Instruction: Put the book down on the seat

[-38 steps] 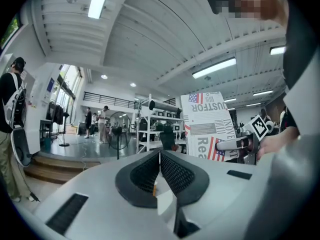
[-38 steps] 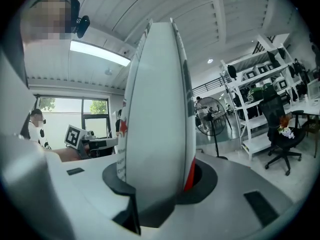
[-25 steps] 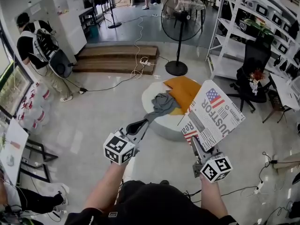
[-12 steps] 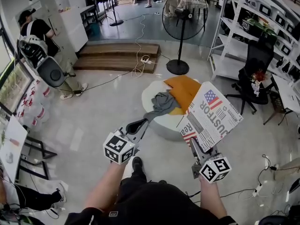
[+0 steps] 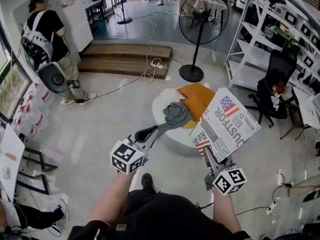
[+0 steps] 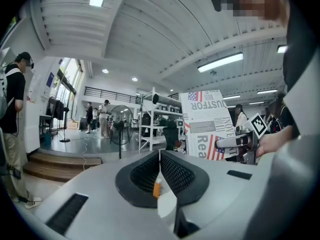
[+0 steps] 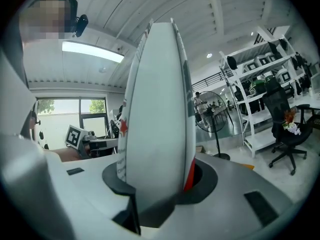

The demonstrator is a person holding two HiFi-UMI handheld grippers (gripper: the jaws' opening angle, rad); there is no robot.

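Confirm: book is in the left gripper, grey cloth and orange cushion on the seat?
Not the left: the book is clamped in the right gripper, as the right gripper view shows. The cloth and cushion do lie on the seat.

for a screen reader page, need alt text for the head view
The right gripper holds a flag-printed book by a round white seat bearing an orange cushion and grey cloth. The left gripper, shut and empty, points toward the seat.
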